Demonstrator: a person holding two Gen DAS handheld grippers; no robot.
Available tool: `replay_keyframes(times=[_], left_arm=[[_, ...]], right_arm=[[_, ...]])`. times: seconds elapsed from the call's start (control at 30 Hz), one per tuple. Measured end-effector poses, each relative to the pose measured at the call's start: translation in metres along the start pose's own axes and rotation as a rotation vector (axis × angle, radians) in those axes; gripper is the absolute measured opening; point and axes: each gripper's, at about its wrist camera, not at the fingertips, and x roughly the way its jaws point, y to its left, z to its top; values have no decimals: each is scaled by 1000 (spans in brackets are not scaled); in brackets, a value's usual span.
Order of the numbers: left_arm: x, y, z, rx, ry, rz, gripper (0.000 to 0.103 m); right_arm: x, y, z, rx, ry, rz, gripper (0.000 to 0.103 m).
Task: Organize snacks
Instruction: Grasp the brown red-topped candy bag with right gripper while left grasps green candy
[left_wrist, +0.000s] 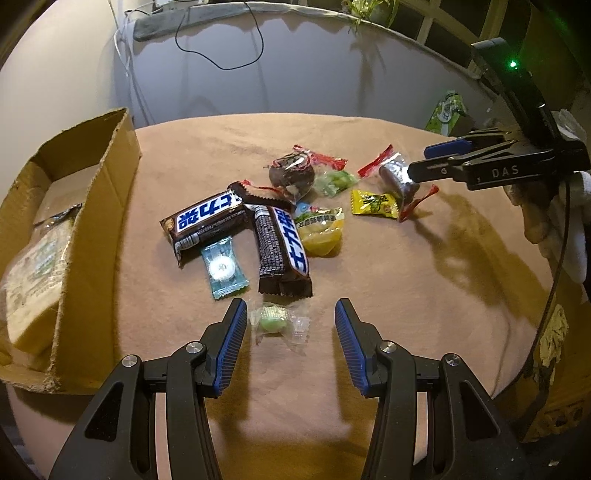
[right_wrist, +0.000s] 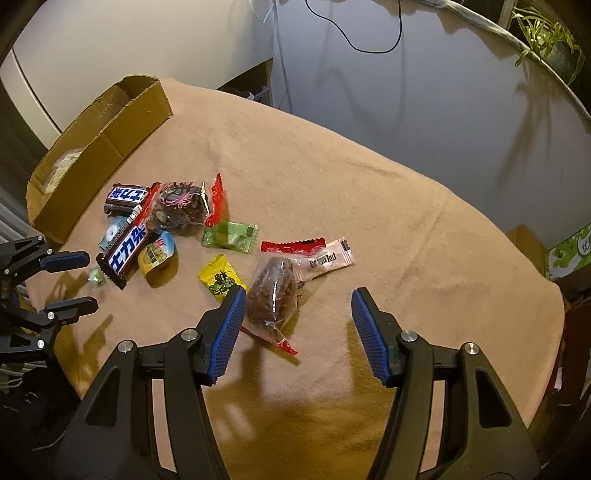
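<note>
Snacks lie in a loose heap on the tan-covered tabletop (left_wrist: 406, 295), and we have both claws spread apart, gripping nothing. Our left claw (left_wrist: 291, 312) sits low with a small clear-wrapped green candy (left_wrist: 275, 320) between its fingers, closer to the left finger than the right. Its twisted ends run roughly across the gap, so we judge a plain closing would catch it across the long axis. The cardboard box (left_wrist: 92, 206) stands to the left of this claw, with one pale packet (left_wrist: 33, 280) already inside, which makes the left hand the nearer one for dropping things in.

Our right claw (right_wrist: 298, 301) hovers at the other side of the heap, a dark dried-fruit packet (right_wrist: 273, 295) just beside its left finger and lying lengthwise along the claw's reach. Beyond it lie a pink-white sachet (right_wrist: 328, 260) and a yellow sachet (right_wrist: 219, 280).

Two chocolate bars (left_wrist: 207, 221) overlap neighbouring packets, so we cannot tell what hides beneath. Most of the box's interior is cut off in both views.
</note>
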Motion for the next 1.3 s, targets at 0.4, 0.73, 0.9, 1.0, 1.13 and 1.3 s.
replay_keyframes(times=[0.4,0.73,0.9,1.0,1.13,1.3], left_arm=[[13,1,2,7,21,24,49],[17,3,5,12,18,31,48],[16,4,3,13,14,27,48],[15,4,2,20,12,28,41],[14,5,1,18,9,24,33],[13,3,0,30,4,18,28]], right_arm=[[14,4,6,8,21,24,66],[28,11,11,12,51,34,66],[31,11,11,8,64,37,65],[34,11,12,14,72,42,55],[35,13,11,16,75,51,49],[33,15,10,18,76,49,40]])
